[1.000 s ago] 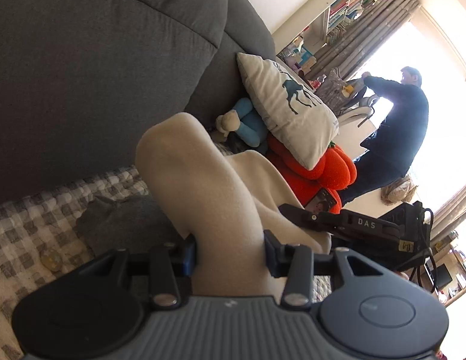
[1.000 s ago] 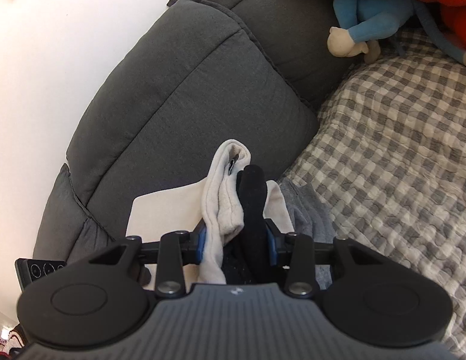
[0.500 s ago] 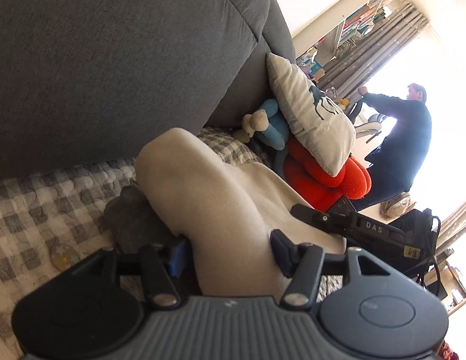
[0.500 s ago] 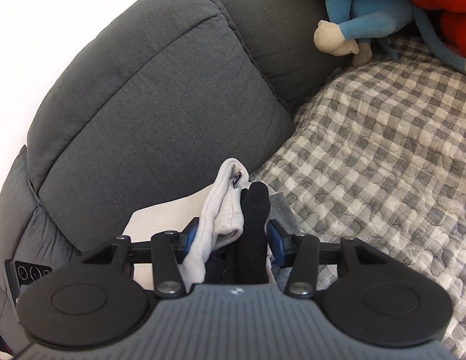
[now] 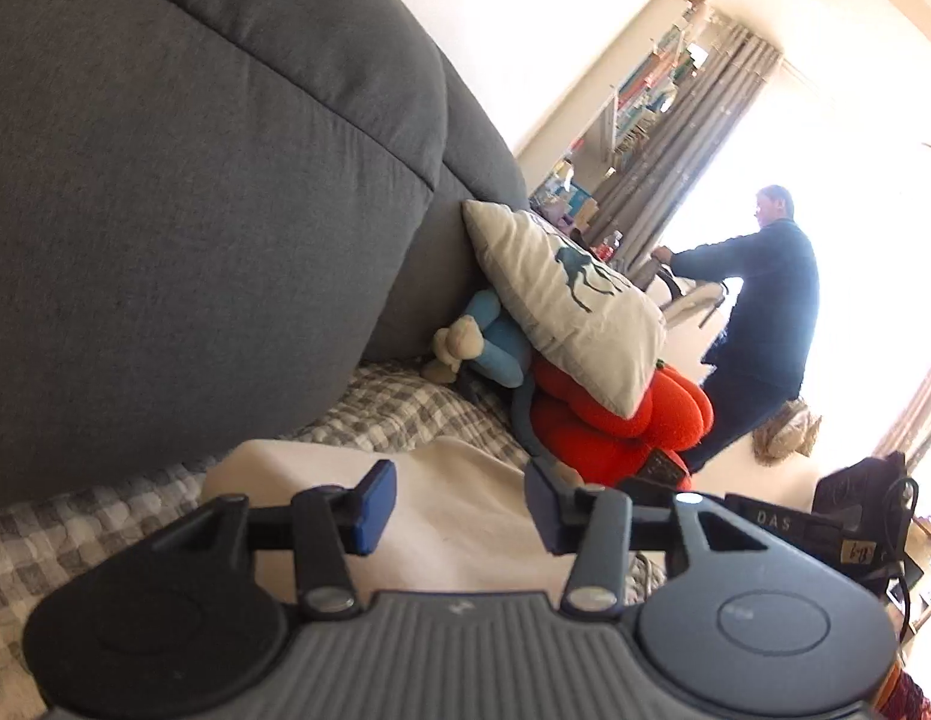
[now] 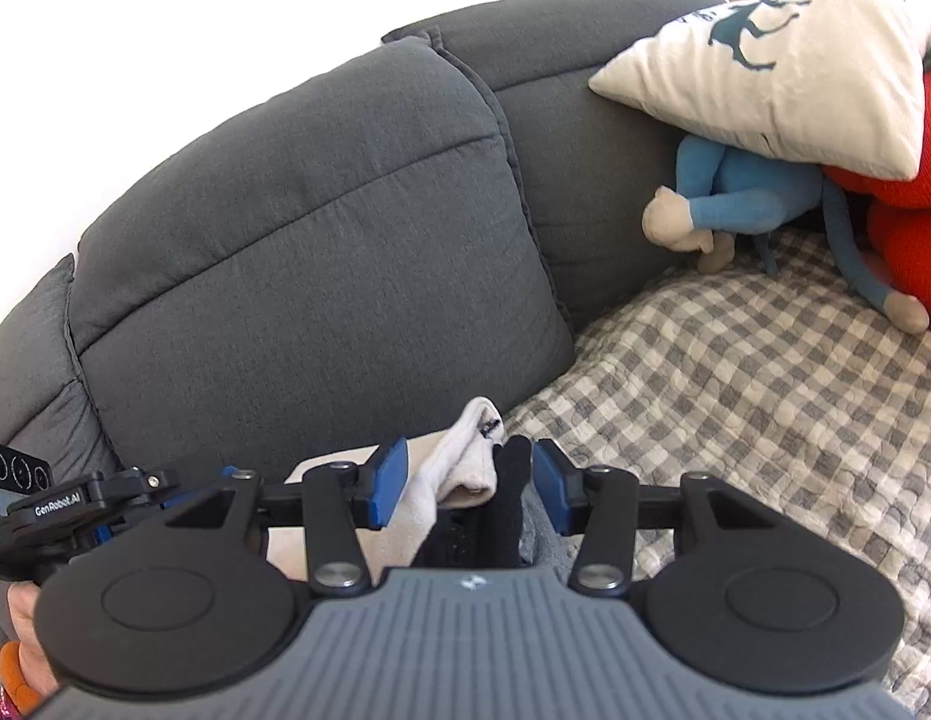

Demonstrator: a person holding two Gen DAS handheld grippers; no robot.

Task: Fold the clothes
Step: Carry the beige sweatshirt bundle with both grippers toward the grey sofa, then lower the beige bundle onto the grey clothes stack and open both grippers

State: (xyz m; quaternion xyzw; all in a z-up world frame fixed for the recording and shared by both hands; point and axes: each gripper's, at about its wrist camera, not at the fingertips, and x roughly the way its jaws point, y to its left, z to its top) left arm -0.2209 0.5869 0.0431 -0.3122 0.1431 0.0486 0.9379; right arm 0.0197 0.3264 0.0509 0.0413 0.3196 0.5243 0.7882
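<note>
Cream garment (image 5: 465, 516) — beneath spread left tool (image 5: 459, 498)

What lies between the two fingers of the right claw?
In the right wrist view, a bunched white cloth and a black cloth lie between the right claw fingers.

Dark grey woven-fabric sofa back cushions (image 6: 297, 228). Grey-and-white checked quilted seat cover (image 6: 765, 396). Cream flat-lying garment (image 5: 465, 516). Off-white ribbed sock (image 6: 459, 480) beside black knitted sock (image 6: 507, 510). Cream square pillow (image 6: 783, 60) with teal deer print. Blue plush monkey (image 6: 747, 192), beige hands. Red-orange plush cushion (image 5: 633, 414). Gripper pads (image 6: 389, 480) blue, 2 per gripper. Curtains (image 5: 675, 150) probably grey, washed out by window glare.
</note>
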